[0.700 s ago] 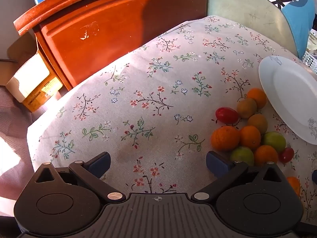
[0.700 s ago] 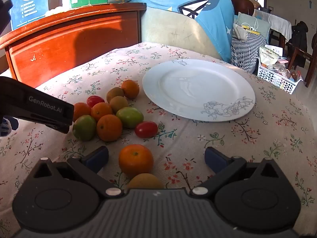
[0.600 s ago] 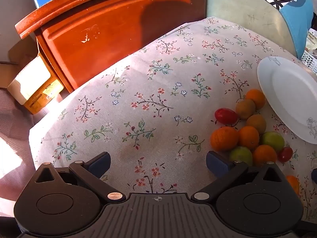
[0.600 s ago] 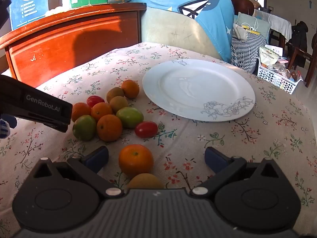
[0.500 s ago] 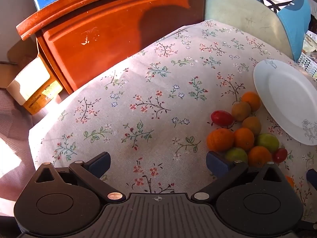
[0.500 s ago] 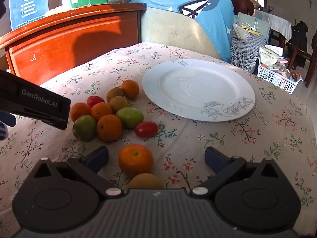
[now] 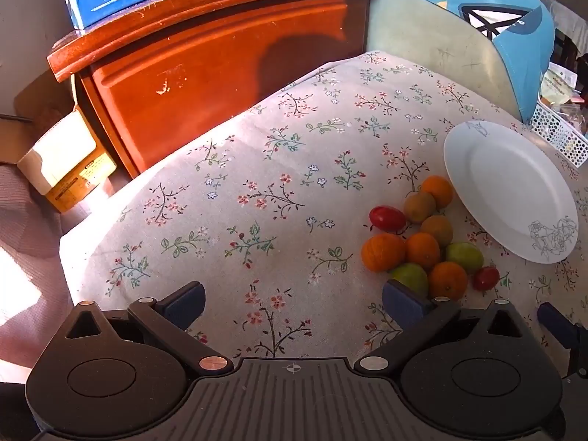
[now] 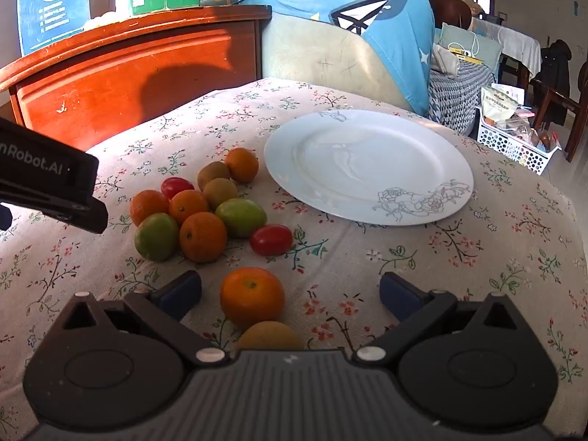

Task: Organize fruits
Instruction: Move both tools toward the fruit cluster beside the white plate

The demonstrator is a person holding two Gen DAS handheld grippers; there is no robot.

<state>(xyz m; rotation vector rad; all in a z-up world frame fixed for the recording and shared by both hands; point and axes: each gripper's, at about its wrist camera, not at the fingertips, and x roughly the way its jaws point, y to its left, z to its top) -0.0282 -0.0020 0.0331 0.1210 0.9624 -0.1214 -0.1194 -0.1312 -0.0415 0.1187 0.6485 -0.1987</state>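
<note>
A cluster of small fruits (image 8: pixel 202 209) lies on the floral tablecloth: oranges, green fruits, brown kiwis and two red tomatoes. It also shows in the left wrist view (image 7: pixel 422 242). A white plate (image 8: pixel 367 165) with a grey flower print lies empty to its right, also seen in the left wrist view (image 7: pixel 507 198). My right gripper (image 8: pixel 290 290) is open, with a lone orange (image 8: pixel 251 296) and a yellow-brown fruit (image 8: pixel 270 334) between its jaws, untouched. My left gripper (image 7: pixel 292 303) is open and empty over bare cloth, left of the cluster.
A red-brown wooden cabinet (image 8: pixel 128 73) stands behind the table with boxes on top. A chair draped in blue cloth (image 8: pixel 349 18) is behind the plate. A white basket (image 8: pixel 514 139) sits at the far right. A cardboard box (image 7: pixel 62 161) lies on the floor at left.
My left gripper has drawn back to the left and tilted up, so the fruits and plate sit further left in its view. The right gripper has not moved.
</note>
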